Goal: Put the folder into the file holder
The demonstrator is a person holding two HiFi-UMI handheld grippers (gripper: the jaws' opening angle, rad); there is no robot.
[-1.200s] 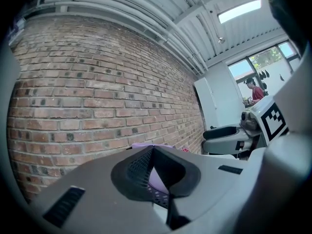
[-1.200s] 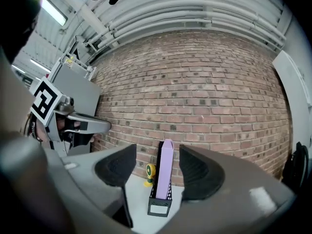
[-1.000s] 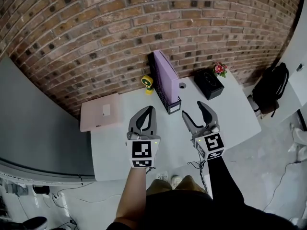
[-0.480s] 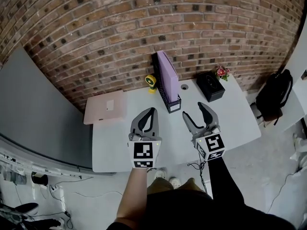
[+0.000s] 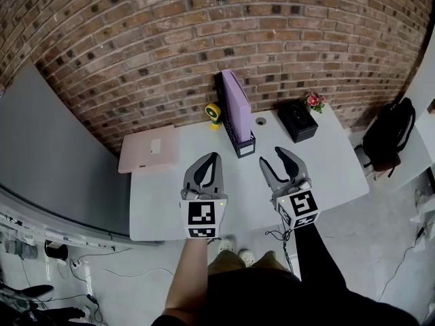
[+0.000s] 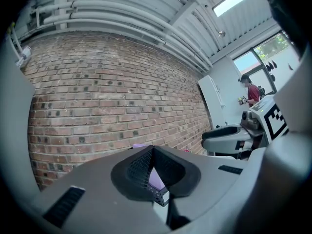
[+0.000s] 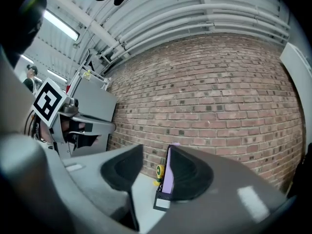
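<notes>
A purple folder (image 5: pixel 238 107) stands upright in the black mesh file holder (image 5: pixel 245 145) at the back of the white table (image 5: pixel 326 161), against the brick wall. Both grippers hover over the table's near half, pointing at the holder and well short of it. My left gripper (image 5: pixel 215 157) is shut and holds nothing; past its jaws a strip of the folder (image 6: pixel 156 178) shows. My right gripper (image 5: pixel 274 156) is open with nothing between its fingers, and its jaws have just been closing a little. Between them I see the folder (image 7: pixel 168 177) and the holder (image 7: pixel 162 199).
A pink laptop-like slab (image 5: pixel 148 153) lies at the table's left end. A yellow-green round object (image 5: pixel 213 114) stands left of the holder. A black box (image 5: pixel 297 121) and small flowers (image 5: pixel 312 102) sit at the back right. A dark backpack (image 5: pixel 384 138) rests on the floor at right.
The right gripper's jaws stand slightly narrower than before. The head view has shifted a little, and both grippers keep nearly the same places.
</notes>
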